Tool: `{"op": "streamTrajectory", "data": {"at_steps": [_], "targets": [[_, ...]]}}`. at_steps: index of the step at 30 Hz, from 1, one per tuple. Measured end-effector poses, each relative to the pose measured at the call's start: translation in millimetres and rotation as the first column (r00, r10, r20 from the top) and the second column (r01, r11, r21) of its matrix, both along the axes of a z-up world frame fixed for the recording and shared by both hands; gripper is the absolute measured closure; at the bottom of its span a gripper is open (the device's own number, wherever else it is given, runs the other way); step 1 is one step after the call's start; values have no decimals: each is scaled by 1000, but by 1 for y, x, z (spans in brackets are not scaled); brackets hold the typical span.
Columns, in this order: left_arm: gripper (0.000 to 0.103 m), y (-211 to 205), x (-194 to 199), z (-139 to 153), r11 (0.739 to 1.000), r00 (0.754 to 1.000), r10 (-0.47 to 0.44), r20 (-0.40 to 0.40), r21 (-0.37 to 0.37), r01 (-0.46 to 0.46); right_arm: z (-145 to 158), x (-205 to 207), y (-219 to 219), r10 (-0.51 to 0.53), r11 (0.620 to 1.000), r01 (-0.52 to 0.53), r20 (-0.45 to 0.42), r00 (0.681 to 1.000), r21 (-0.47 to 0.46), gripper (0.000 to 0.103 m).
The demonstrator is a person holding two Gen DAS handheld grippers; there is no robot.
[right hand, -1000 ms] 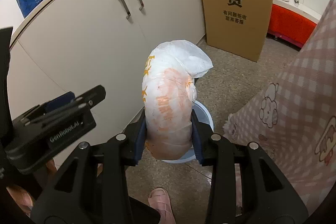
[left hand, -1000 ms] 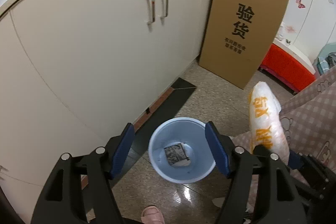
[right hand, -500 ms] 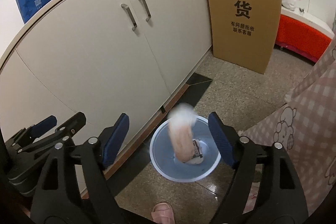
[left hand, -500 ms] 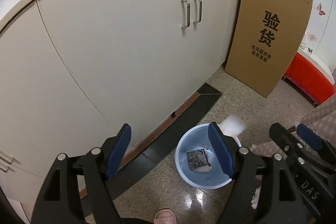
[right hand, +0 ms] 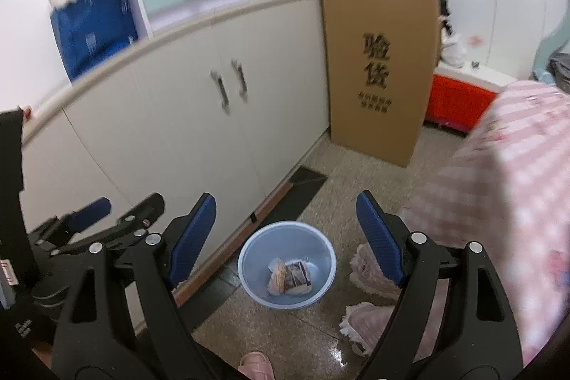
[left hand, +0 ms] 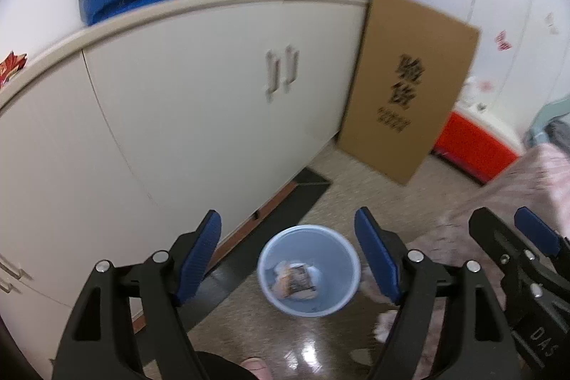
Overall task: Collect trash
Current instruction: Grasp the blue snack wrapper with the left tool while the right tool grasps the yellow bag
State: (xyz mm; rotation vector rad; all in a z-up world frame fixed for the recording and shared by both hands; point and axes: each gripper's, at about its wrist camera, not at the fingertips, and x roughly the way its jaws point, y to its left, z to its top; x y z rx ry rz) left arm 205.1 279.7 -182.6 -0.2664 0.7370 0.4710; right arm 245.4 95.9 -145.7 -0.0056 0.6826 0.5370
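The long cream cabinet (right hand: 171,116) with smooth flat doors and two metal handles runs behind the round pale blue plastic bin (right hand: 287,264); its far left end is cut off by the picture edge. A tall flat brown cardboard box (right hand: 377,70) leans by the cabinet behind the bin, its black print too blurry to read. A soft pink checked cloth (right hand: 498,187), smeared by blur, hangs to the right of the bin. The bin stands on the shiny speckled floor (right hand: 278,333). Inside it, on the bottom, lies the crumpled white and orange plastic bag (right hand: 278,276) beside a small dark printed packet (right hand: 297,275). Above the bin the left gripper (left hand: 288,255) stands wide open and holds nothing. The right gripper (right hand: 286,237) is wide open and empty too. Its jaws have just been opening. A pink slipper toe (right hand: 255,364) peeks in below the bin, mostly hidden.
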Motion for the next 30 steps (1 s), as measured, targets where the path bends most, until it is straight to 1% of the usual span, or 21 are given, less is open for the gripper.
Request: {"op": "streamTrajectory", "data": {"at_steps": [4, 7, 10, 13, 15, 16, 18, 22, 24, 26, 30], "targets": [[25, -38, -16, 34, 996, 994, -83, 67, -17, 84, 32, -27, -39, -52, 998, 50, 51, 997, 44, 21], [24, -72, -21, 50, 988, 984, -150, 93, -11, 152, 52, -44, -74, -113, 992, 108, 89, 990, 62, 20], [24, -110, -21, 63, 973, 967, -229, 109, -15, 232, 66, -56, -115, -179, 982, 171, 108, 978, 81, 20], [24, -153, -18, 71, 945, 940, -321, 113, -20, 325, 74, -68, -157, -259, 965, 249, 124, 958, 87, 20], [24, -180, -14, 73, 924, 920, -378, 103, -22, 382, 75, -75, -184, -306, 951, 297, 120, 944, 91, 20], [24, -189, -15, 73, 917, 914, -393, 100, -22, 397, 74, -79, -201, -336, 940, 326, 115, 935, 99, 20], [24, -217, -9, 71, 893, 891, -447, 76, -15, 449, 72, -83, -228, -384, 921, 373, 102, 918, 108, 20], [24, -256, -1, 61, 851, 850, -526, 25, -4, 526, 61, -91, -268, -457, 886, 447, 70, 887, 122, 20], [24, -266, 2, 55, 840, 840, -542, 7, -1, 542, 54, -92, -285, -484, 870, 475, 43, 874, 132, 20], [24, -277, 6, 49, 832, 832, -554, -17, 0, 554, 47, -92, -295, -494, 863, 488, 20, 869, 134, 20], [24, -290, 12, 42, 816, 815, -578, -36, 3, 578, 35, -98, -307, -494, 859, 490, -12, 869, 147, 19]]}}
